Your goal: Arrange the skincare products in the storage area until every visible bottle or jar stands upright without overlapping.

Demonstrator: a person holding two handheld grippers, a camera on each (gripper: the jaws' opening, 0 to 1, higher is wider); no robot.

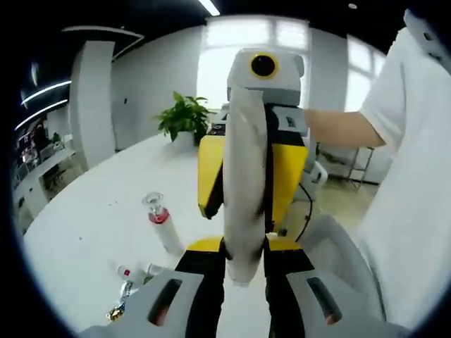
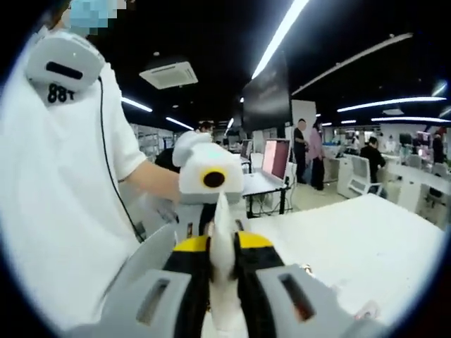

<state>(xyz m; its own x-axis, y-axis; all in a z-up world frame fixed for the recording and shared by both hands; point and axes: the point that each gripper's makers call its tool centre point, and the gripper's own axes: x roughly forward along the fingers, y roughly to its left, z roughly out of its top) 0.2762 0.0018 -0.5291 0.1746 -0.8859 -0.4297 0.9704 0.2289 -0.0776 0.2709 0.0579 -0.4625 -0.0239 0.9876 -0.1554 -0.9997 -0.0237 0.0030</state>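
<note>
Both grippers clamp one pale tube (image 1: 244, 183) held upright between them, the left gripper (image 1: 243, 271) from below, the right gripper (image 2: 223, 282) opposite; a clear-capped bottle (image 1: 161, 224) stands on the white table (image 1: 91, 211), left of the left gripper; small items (image 1: 130, 278) lie beside it.

Looking out over a wide white table (image 1: 91, 218) with a green potted plant (image 1: 184, 116) at its far end, backed by a bright window (image 1: 239, 49) and a pale pillar (image 1: 91, 98). Running overhead along a dark ceiling, long light strips (image 2: 282, 32) beside a square ceiling vent (image 2: 169, 72). Standing further back in the open office, people (image 2: 308, 151) near a lit monitor (image 2: 275, 158) on a desk, with more desks (image 2: 416, 179) stretching off to the side.
</note>
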